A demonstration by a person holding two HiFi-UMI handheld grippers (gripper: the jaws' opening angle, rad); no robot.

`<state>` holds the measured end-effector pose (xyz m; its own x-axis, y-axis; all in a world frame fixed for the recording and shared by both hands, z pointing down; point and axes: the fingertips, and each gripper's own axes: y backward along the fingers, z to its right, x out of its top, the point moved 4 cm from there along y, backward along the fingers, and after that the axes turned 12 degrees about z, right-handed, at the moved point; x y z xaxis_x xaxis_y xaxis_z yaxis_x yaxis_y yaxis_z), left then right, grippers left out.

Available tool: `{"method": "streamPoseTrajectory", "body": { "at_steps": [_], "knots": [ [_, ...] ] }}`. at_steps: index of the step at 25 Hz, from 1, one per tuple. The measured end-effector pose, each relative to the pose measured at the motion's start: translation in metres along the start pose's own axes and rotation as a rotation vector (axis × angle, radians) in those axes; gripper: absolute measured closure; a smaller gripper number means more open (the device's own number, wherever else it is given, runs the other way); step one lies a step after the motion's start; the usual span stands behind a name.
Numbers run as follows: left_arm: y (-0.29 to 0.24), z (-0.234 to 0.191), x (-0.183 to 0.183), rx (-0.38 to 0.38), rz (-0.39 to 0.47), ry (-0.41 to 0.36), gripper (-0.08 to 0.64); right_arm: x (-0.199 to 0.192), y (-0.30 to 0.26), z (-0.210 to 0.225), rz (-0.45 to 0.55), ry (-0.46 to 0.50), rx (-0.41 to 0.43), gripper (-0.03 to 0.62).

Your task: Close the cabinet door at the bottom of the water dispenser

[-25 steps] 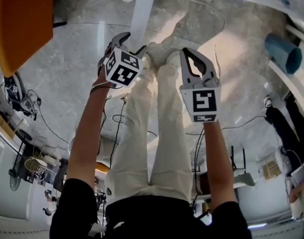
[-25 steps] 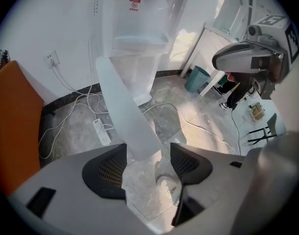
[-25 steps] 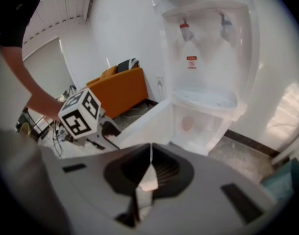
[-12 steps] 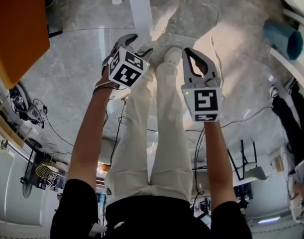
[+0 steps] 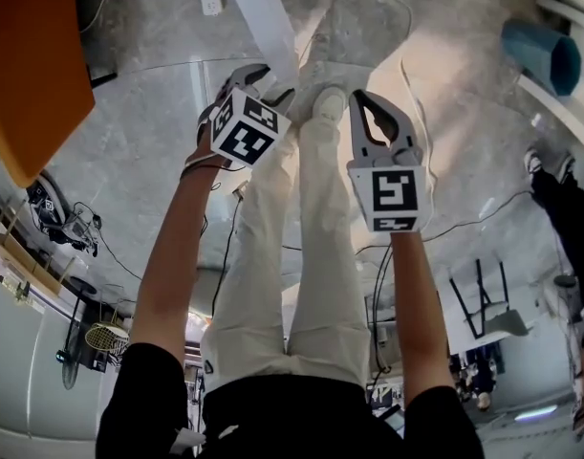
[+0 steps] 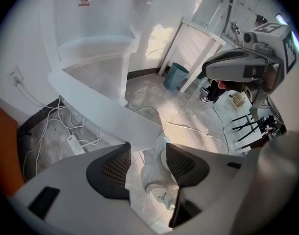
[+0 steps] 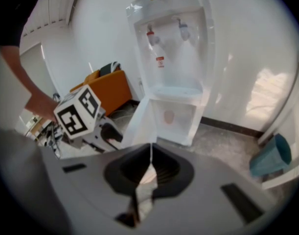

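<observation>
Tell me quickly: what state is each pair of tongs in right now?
Left tongs: open, the jaws have just been closing, nothing between them.
Right tongs: closed, holding nothing.

Bright daylight, w/ sun patches on the floor (image 5: 444,75) ahead of you. White water dispenser (image 7: 173,48) glares, washed out. Fisheye warp + dark vignette at edges; your right gripper view's slightly soft.
</observation>
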<state>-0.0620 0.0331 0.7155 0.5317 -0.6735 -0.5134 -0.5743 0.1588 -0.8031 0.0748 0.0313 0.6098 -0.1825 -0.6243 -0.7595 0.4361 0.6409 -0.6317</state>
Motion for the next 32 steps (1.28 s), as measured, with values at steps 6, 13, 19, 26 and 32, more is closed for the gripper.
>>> {"method": "streamPoseTrajectory", "body": {
  "at_steps": [6, 13, 19, 26, 32],
  "knots": [
    [-0.009, 0.004, 0.012, -0.006, -0.009, -0.040, 0.362, -0.004, 0.008, 0.013, -0.001, -0.022, -0.032, 0.557],
    [-0.020, 0.008, 0.026, 0.019, -0.005, -0.085, 0.396, -0.010, 0.015, 0.025, 0.004, -0.048, -0.060, 0.557],
    [-0.029, 0.010, 0.038, 0.019, -0.004, -0.073, 0.419, -0.018, 0.021, 0.033, 0.005, -0.060, -0.070, 0.557],
    [-0.038, 0.011, 0.052, 0.024, 0.004, -0.071, 0.434, -0.019, 0.023, 0.046, 0.006, -0.067, -0.081, 0.557],
    [-0.047, 0.012, 0.064, 0.027, 0.024, -0.020, 0.463, -0.019, 0.025, 0.060, 0.014, -0.075, -0.096, 0.557]
  ]
}}
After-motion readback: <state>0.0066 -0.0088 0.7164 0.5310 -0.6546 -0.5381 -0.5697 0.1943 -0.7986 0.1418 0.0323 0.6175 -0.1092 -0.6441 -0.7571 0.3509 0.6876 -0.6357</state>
